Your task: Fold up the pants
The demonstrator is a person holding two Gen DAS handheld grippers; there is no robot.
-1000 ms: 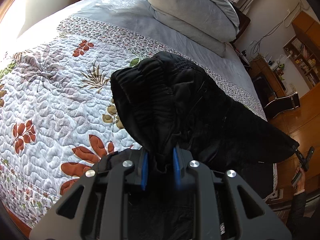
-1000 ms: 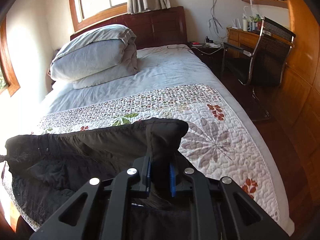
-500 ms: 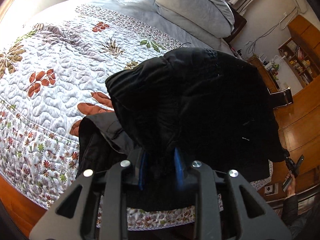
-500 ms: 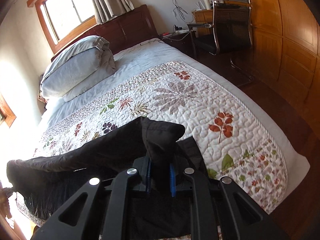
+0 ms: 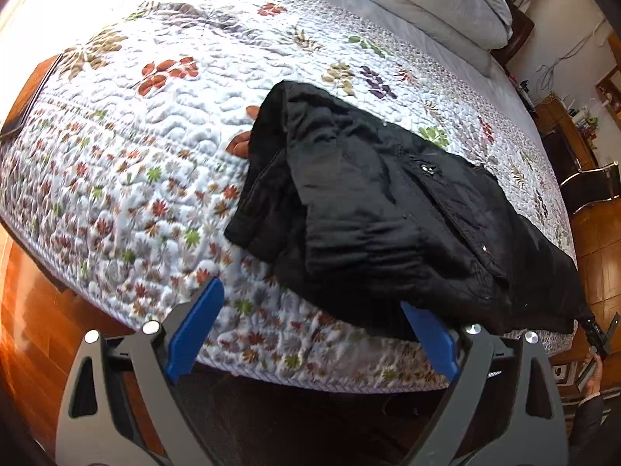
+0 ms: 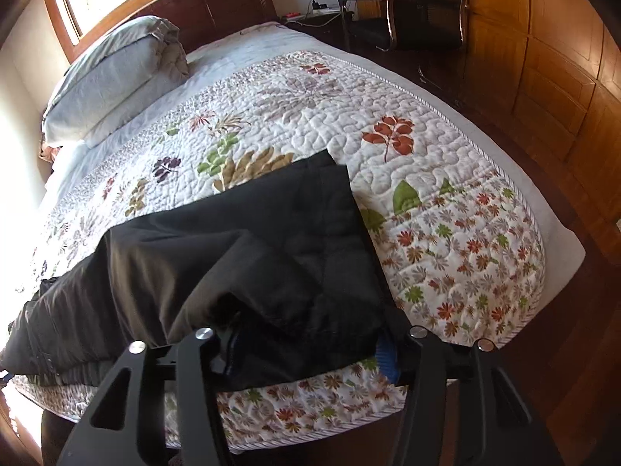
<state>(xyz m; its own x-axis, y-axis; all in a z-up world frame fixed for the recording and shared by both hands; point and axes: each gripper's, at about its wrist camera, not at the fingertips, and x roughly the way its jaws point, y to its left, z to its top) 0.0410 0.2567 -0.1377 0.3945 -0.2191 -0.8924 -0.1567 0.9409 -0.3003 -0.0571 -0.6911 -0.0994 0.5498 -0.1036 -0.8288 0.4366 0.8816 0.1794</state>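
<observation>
Black pants lie folded over on the flowered quilt near the bed's foot edge, a lower layer sticking out on the left. My left gripper hovers at that edge with its jaws opening wide. Only quilt lies between its blue pads, and the pants' hem just overlaps the right pad. In the right wrist view the same pants spread across the quilt. The right gripper is opening too; loose cloth drapes between and over its fingers, hiding the left pad, and no pad presses it.
A folded grey duvet lies against the dark headboard. A black chair and wooden wardrobe doors stand to the right. Wood floor runs around the bed. A person's hand shows at the pants' far end.
Both grippers came down toward the foot of the bed, laying the lifted pants half over the lower half. Both jaws, shut on the cloth before, have opened and let it go.
</observation>
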